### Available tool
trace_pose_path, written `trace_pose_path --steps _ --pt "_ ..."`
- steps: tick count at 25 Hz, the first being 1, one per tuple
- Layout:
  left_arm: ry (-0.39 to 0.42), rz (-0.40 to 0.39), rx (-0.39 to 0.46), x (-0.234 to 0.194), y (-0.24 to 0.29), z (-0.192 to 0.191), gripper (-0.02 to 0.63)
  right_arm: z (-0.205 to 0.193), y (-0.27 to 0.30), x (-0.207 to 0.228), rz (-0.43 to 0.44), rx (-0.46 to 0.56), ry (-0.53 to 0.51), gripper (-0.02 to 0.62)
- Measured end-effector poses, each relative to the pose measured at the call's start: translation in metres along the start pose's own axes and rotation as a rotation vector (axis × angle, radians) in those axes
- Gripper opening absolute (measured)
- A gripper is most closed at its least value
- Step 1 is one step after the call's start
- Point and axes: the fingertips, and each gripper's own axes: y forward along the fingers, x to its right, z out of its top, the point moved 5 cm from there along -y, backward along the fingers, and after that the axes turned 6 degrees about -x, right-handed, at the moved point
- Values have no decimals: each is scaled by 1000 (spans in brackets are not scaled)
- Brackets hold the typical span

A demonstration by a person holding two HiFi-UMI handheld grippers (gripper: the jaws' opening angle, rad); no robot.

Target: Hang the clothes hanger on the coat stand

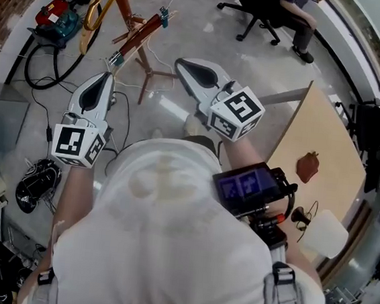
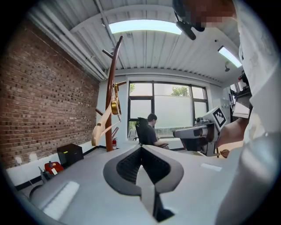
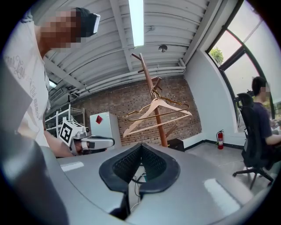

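The wooden coat stand (image 1: 140, 36) (image 2: 111, 94) (image 3: 154, 103) rises ahead of me by the brick wall. A pale wooden hanger (image 3: 157, 115) (image 2: 102, 126) hangs on one of its pegs, together with a thin gold wire hanger (image 3: 169, 107) (image 2: 115, 105) (image 1: 95, 6). My left gripper (image 1: 107, 75) (image 2: 141, 148) is shut and holds nothing; it stays short of the stand. My right gripper (image 1: 180, 63) (image 3: 140, 145) is also shut and empty, and points at the stand from the other side. Neither gripper touches a hanger.
A person sits on an office chair (image 1: 269, 11) (image 3: 257, 132) by the windows. A wooden table (image 1: 326, 139) stands at my right. A red machine (image 1: 56, 16) and cables lie on the floor left of the stand. A white cabinet (image 3: 104, 129) stands against the brick wall.
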Motion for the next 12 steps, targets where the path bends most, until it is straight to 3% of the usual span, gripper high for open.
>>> trace_pose_path --steps 12 --pt "6 -83 -50 36 -16 -28 2 -23 -32 -34 -34 -8 39 14"
